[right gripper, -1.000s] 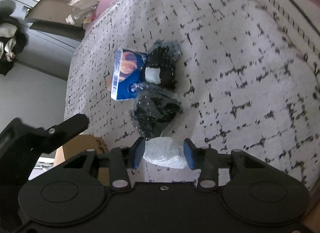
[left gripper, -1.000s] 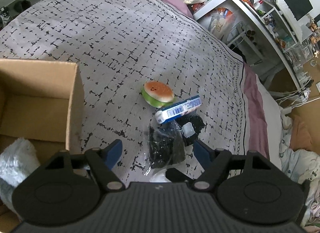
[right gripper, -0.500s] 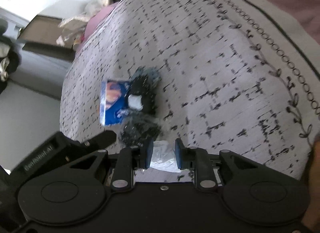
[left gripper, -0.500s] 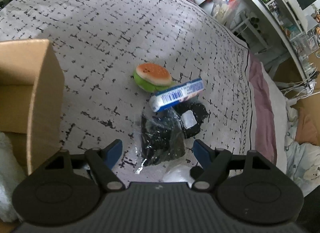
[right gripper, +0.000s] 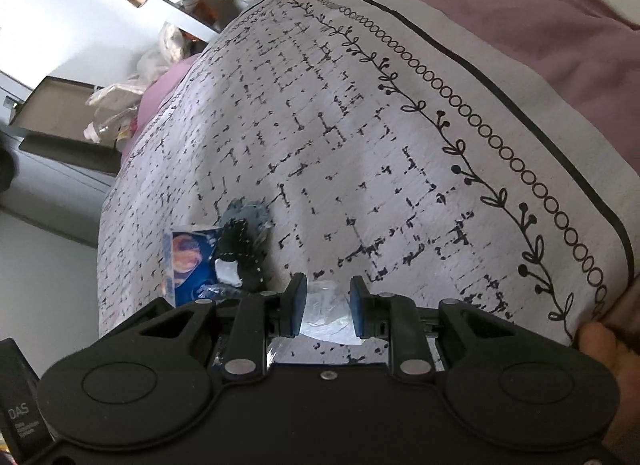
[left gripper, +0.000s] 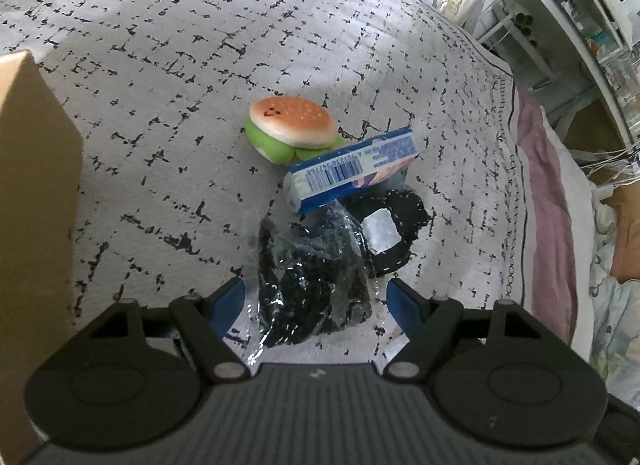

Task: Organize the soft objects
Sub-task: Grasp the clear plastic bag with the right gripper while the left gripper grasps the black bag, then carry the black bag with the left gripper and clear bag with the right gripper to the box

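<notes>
On the patterned bedspread (left gripper: 200, 45) lie a squishy burger toy (left gripper: 292, 129), a blue tissue pack (left gripper: 352, 167), a black fabric piece with a white label (left gripper: 390, 229) and a clear bag of black items (left gripper: 312, 285). My left gripper (left gripper: 316, 301) is open, its blue fingers either side of the clear bag. My right gripper (right gripper: 327, 307) is shut on a crumpled clear plastic bag (right gripper: 326, 315), held just above the bedspread (right gripper: 380, 145). The tissue pack (right gripper: 188, 261) and black fabric (right gripper: 238, 253) lie to its left.
A cardboard box (left gripper: 36, 205) stands at the left. Shelves with clutter (left gripper: 560, 17) stand beyond the bed's far right edge. A purple sheet (left gripper: 548, 205) borders the bedspread on the right.
My right gripper closed on the clear plastic bag and lifted away from the pile. My left gripper moved forward and lower over the bag of black items, the box sliding left out of view.
</notes>
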